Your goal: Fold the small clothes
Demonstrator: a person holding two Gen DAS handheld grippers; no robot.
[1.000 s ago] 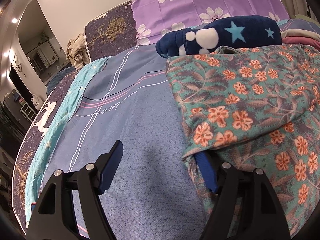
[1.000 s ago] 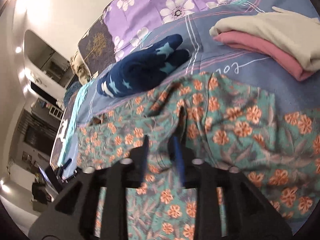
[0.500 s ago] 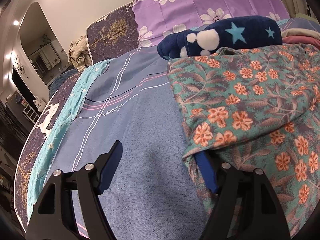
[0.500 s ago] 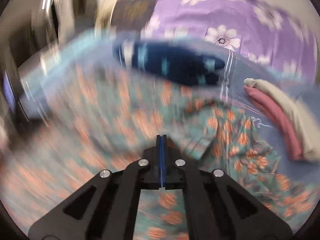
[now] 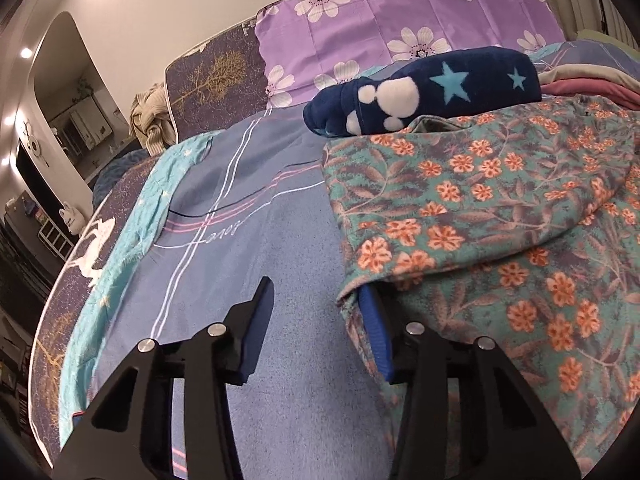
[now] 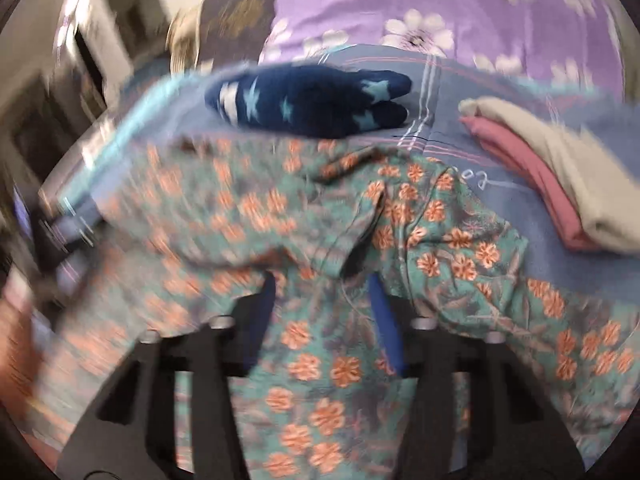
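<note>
A teal garment with orange flowers [image 5: 480, 208] lies partly folded on the blue bedsheet [image 5: 240, 240]. My left gripper [image 5: 316, 304] is open at the garment's left edge. Its right finger [image 5: 374, 332] sits under the folded flap and its left finger [image 5: 256, 328] rests on bare sheet. In the right wrist view the same garment [image 6: 440, 248] lies spread out, blurred on the left. My right gripper [image 6: 324, 300] is open just above it, holding nothing.
A folded navy fleece with stars [image 5: 432, 88] lies behind the garment, also in the right wrist view [image 6: 312, 100]. A folded pink and beige stack [image 6: 560, 176] lies at the right. Purple flowered pillows [image 5: 400, 20] stand at the headboard. The bed edge drops off at the left.
My right gripper closed half a second ago while swinging fast, and has now opened wide over the garment. My left gripper stayed open in the same place.
</note>
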